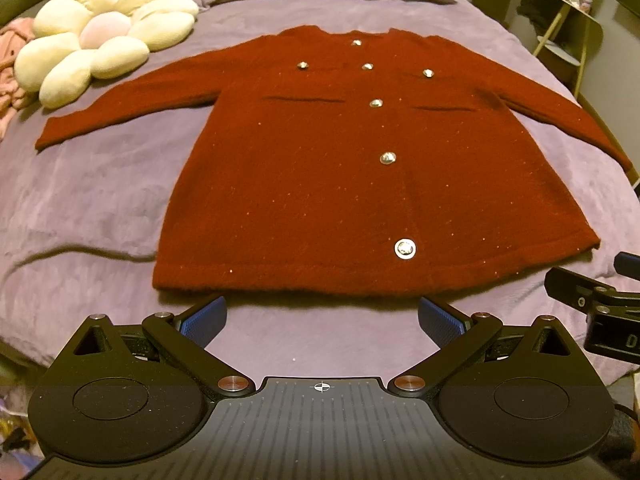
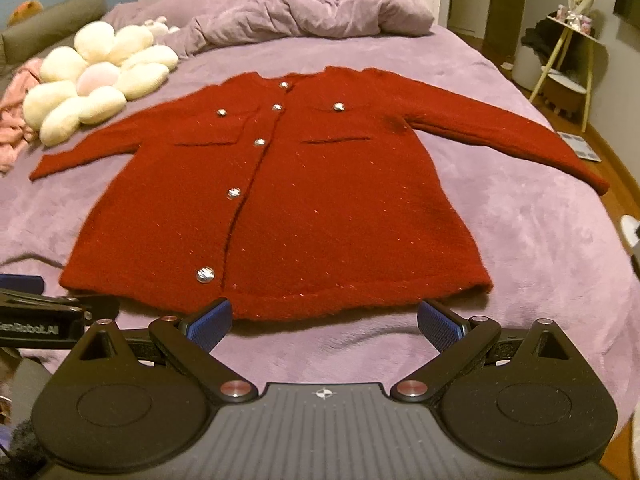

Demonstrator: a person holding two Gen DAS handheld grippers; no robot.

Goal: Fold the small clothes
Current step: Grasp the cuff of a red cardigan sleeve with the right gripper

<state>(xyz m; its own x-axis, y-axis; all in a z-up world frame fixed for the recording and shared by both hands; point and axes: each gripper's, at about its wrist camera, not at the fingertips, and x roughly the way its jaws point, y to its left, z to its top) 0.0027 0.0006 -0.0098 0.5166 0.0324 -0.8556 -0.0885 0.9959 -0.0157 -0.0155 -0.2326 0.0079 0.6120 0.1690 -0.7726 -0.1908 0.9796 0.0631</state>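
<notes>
On the bed (image 1: 100,208), a small red coat (image 1: 340,184) lay flat, front up, buttoned, both sleeves spread outward and hem nearest the cameras. Purple bedcover under it throughout.

Left tool (image 1: 322,318): blue pads (image 1: 202,320) spread wide apart, nothing between them, tips just short of the hem and not touching it. Right tool (image 2: 324,320): same state, pads (image 2: 212,322) parted and empty, tips at the hem edge; contact with the fabric could not be judged from this angle.

Hidden or cut off:
- Right tool seen from the left wrist view only as a black bracket and one blue pad at the frame's right edge (image 1: 600,304); remainder out of frame.
- Left tool in the right wrist view likewise clipped at the left edge (image 2: 36,308); printed lettering on it only partly legible.
- Coat's right-hand sleeve end ran close to the bed's edge (image 2: 592,184); cuff detail was blurred.
- Silver buttons (image 1: 405,249) down the front; pattern on them too small to make out.
- Two chest pocket flaps (image 2: 210,142) visible; pocket contents not visible.

Surroundings: flower-shaped cream cushion (image 1: 104,40) beyond the left sleeve, apart from the coat. Pink fabric (image 1: 12,76) at the far left, cut off. Rumpled purple duvet (image 2: 312,12) heaped at the bed's far end. Side stand (image 2: 568,64) off the bed to the right; items on its shelves indistinct.
</notes>
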